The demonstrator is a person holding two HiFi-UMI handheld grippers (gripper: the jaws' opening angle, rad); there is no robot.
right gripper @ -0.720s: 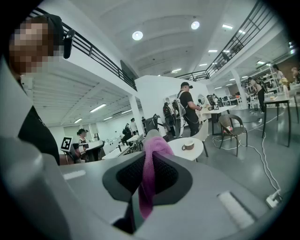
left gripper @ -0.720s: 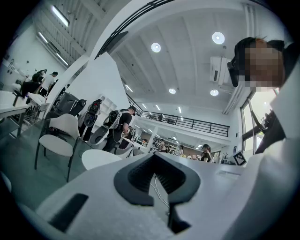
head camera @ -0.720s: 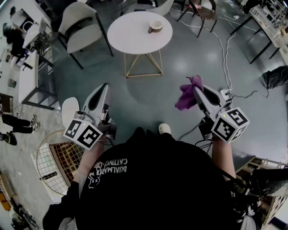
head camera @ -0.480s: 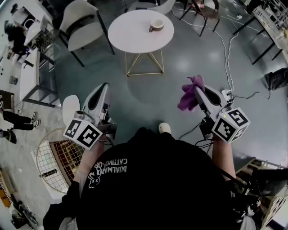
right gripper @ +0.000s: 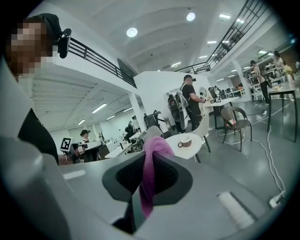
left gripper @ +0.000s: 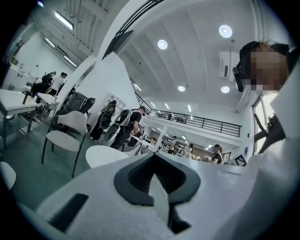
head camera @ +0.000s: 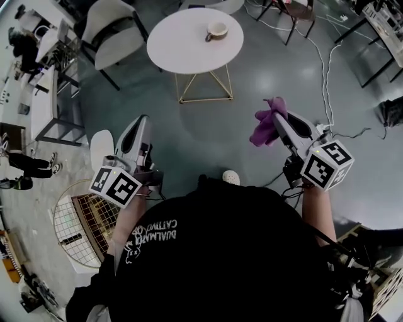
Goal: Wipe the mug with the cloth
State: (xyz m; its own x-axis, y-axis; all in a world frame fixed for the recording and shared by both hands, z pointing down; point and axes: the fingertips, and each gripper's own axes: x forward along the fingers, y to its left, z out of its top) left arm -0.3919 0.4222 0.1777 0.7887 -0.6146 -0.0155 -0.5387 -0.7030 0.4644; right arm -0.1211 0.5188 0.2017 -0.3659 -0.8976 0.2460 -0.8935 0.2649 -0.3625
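Note:
A beige mug (head camera: 216, 29) with a brown base stands on the round white table (head camera: 182, 53) ahead; it also shows in the right gripper view as the mug (right gripper: 185, 140) on the table (right gripper: 174, 142). My right gripper (head camera: 275, 118) is shut on a purple cloth (head camera: 266, 126), which hangs bunched between its jaws, the cloth (right gripper: 151, 171). My left gripper (head camera: 140, 124) is shut and holds nothing; its jaws (left gripper: 154, 185) meet with nothing between them. Both grippers are raised over the grey floor, well short of the table.
A white chair (head camera: 110, 34) stands left of the table, and another chair (head camera: 296, 12) behind it. White cables (head camera: 321, 69) run over the floor at the right. A wire basket (head camera: 79, 220) and a small white stool (head camera: 99, 146) sit at my left. People stand at desks farther off.
The view has shifted a little; the table and mug sit slightly higher in the frame. Both grippers keep their hold and pose, the right one a bit further right.

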